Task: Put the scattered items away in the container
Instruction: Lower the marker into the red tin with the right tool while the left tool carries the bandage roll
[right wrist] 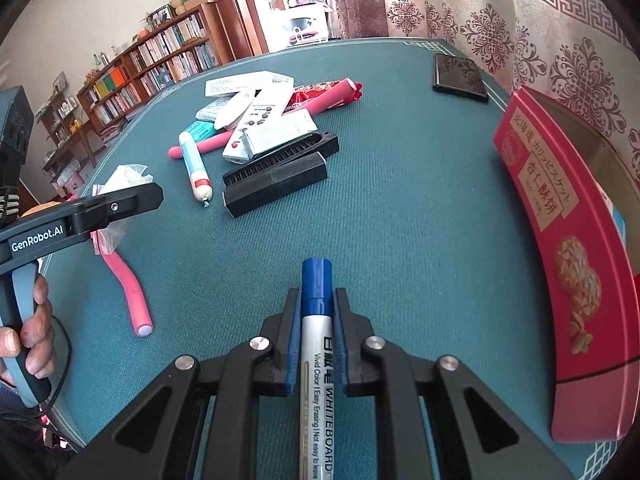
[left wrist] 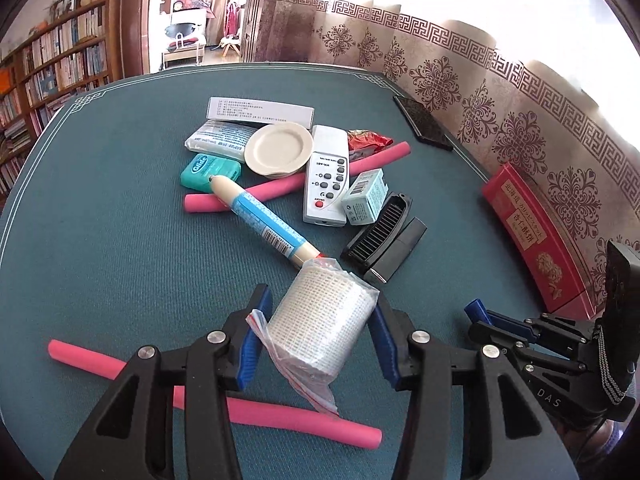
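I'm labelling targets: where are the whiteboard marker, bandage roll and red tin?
whiteboard marker (right wrist: 317,280): right wrist view, blue cap.
bandage roll (left wrist: 320,320): left wrist view, wrapped side.
red tin (right wrist: 560,240): right wrist view, outer wall.

tablecloth: matt woven cloth | bandage roll: gauze, clear plastic wrap | tin: glossy

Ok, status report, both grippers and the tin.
Left gripper shut on bandage roll. Right gripper shut on whiteboard marker. Red tin open, path clear.
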